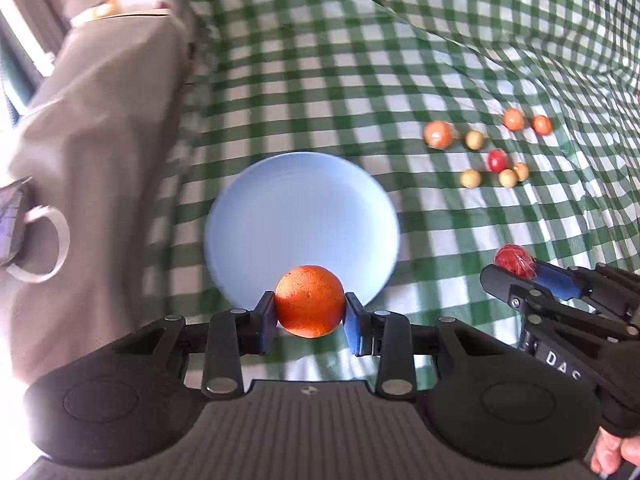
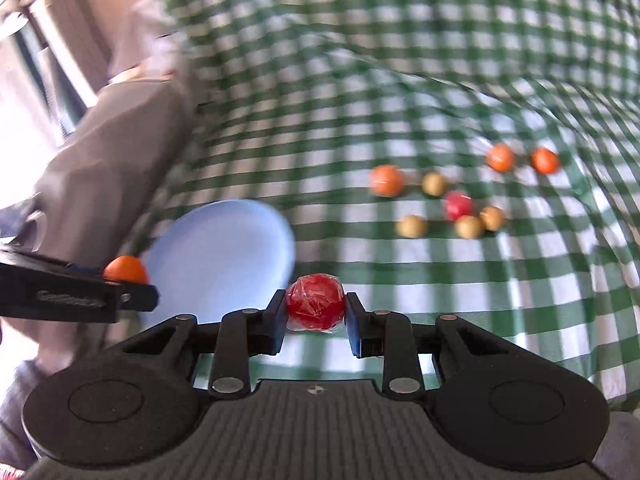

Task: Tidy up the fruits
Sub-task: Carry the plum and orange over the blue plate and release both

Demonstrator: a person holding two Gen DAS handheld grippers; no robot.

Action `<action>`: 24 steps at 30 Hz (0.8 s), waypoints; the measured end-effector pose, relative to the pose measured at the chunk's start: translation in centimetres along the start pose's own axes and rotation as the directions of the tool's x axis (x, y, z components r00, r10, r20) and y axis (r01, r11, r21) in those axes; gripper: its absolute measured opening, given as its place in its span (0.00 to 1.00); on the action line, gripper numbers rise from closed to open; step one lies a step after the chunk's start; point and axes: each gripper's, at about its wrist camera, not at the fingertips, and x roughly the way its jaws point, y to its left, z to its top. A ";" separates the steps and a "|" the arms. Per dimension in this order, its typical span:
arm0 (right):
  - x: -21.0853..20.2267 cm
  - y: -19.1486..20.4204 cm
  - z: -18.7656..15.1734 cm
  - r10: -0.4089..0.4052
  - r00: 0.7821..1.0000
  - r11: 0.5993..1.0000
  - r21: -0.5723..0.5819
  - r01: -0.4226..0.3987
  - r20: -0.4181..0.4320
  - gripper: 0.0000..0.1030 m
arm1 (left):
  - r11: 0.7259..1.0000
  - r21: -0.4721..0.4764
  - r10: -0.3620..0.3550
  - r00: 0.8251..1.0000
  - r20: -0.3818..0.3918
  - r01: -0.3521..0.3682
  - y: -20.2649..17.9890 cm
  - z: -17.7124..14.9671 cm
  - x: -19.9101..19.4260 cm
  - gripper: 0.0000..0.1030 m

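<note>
1. L claw (image 1: 310,312) clenched on orange fruit (image 1: 310,307), pads on its two sides at mid-height; fruit sits w/ top half clear above the pads. Side grip prob so it can drop straight down on release.
2. R claw (image 2: 316,312) clenched on red fruit (image 2: 316,303), which looks wrapped in clear film. Same side-pinch.
3. Blue plate (image 1: 302,208) empty, on the green-checked cloth (image 1: 320,80). In L view the orange overlaps the plate's near rim; can't tell height above it. Plate is likely the drop target.
4. In R view, plate sits left of the red fruit, which is over cloth, not yet over plate. L claw w/ orange is at plate's left edge there.
5. Loose fruits (image 1: 486,146) clustered on cloth, well right of plate: orange, tan, one red. Untouched, so most of the sort remains, imo.
</note>
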 end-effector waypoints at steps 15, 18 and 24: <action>-3.5 8.6 -1.0 0.015 1.000 0.989 -0.145 -0.017 -0.013 0.30 | 0.998 -0.067 -0.014 0.997 0.075 0.019 5.1 -4.1 -4.0 0.37; -3.6 9.0 -0.9 0.010 1.000 0.988 -0.155 -0.012 -0.014 0.30 | 0.998 -0.065 -0.013 0.997 0.077 0.018 5.2 -3.9 -3.8 0.37; -2.5 8.9 -0.3 -0.004 1.000 0.987 -0.162 0.000 -0.025 0.31 | 0.998 -0.057 -0.014 0.998 0.054 0.017 5.0 -3.3 -2.3 0.37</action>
